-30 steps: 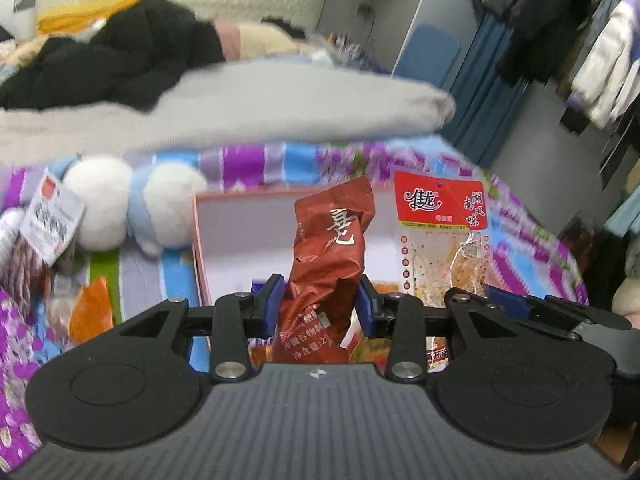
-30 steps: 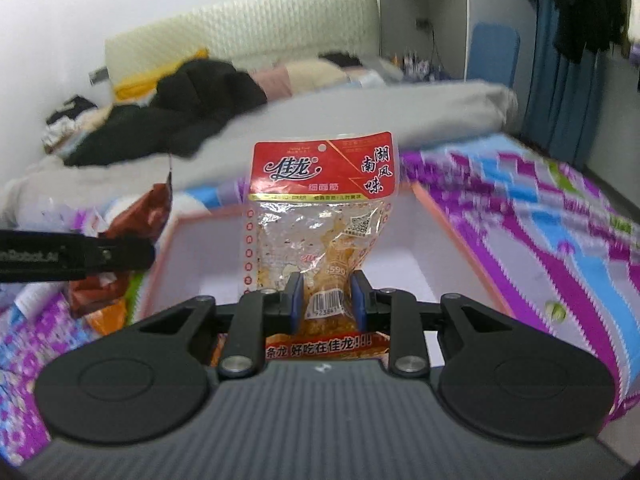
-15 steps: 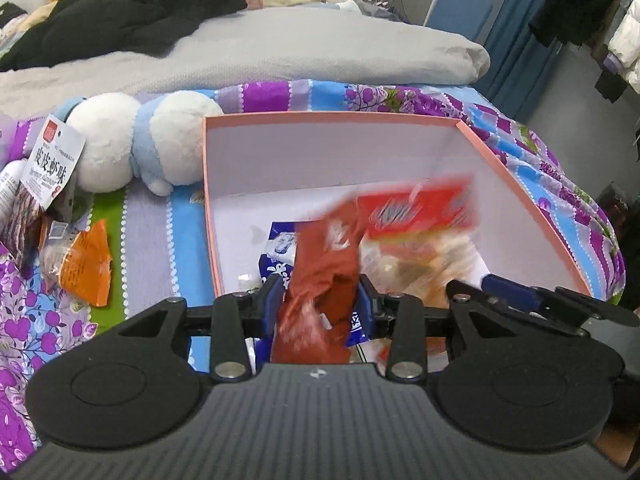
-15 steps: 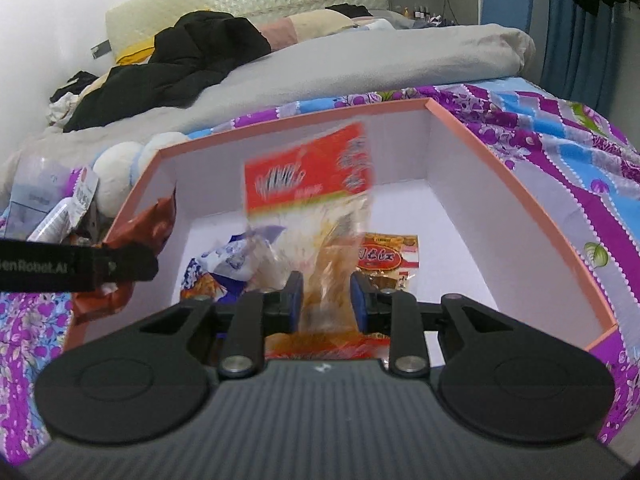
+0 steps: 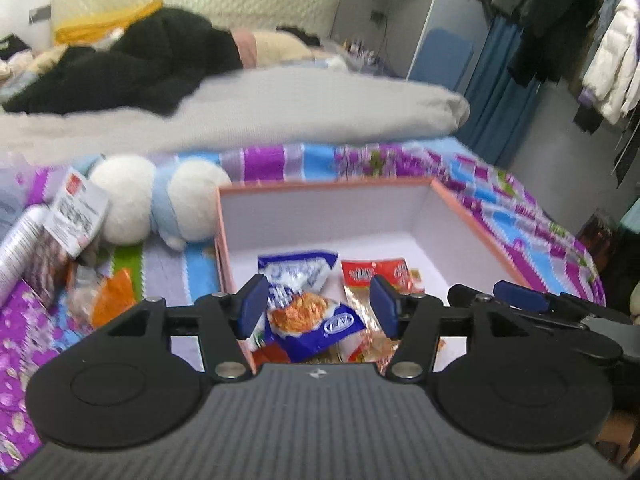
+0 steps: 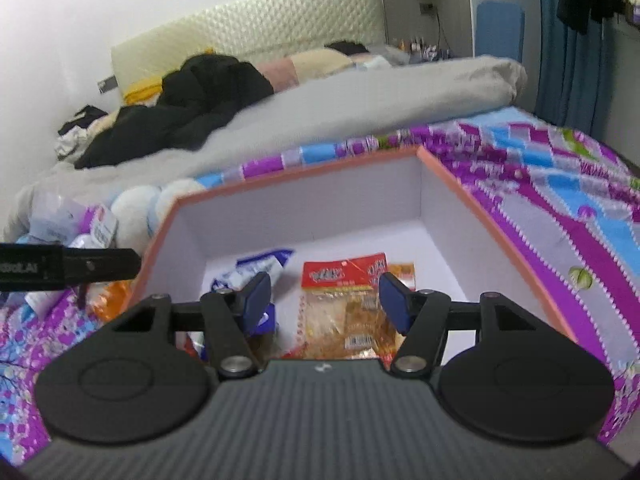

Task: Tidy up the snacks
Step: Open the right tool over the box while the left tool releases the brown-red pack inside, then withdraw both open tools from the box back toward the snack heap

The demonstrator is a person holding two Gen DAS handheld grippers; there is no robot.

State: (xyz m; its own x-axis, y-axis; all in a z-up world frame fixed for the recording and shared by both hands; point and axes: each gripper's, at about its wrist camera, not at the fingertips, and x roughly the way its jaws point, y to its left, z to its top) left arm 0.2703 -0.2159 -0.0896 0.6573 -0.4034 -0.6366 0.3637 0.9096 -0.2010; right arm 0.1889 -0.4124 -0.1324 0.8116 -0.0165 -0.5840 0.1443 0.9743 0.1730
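An open pink box (image 5: pixel 472 212) with white inner walls lies on the patterned bedspread; it also shows in the right wrist view (image 6: pixel 460 188). Inside lie a blue-and-white snack bag (image 5: pixel 308 304), a clear packet with a red top (image 6: pixel 348 304) and a dark red packet (image 5: pixel 274 354), mostly hidden. My left gripper (image 5: pixel 318 307) is open and empty above the box's front left. My right gripper (image 6: pixel 326 300) is open and empty above the clear packet. The right gripper's fingers (image 5: pixel 520 295) show at the right of the left wrist view.
Left of the box lie an orange packet (image 5: pixel 110 300), a silver packet (image 5: pixel 20 248) with a white label and a white-and-blue plush toy (image 5: pixel 160 200). A grey duvet (image 5: pixel 260 108) and dark clothes lie behind. The bed edge drops at the right.
Both grippers opened and let go: the dark red packet and the clear red-topped packet dropped into the box. Both views then tilted back up.
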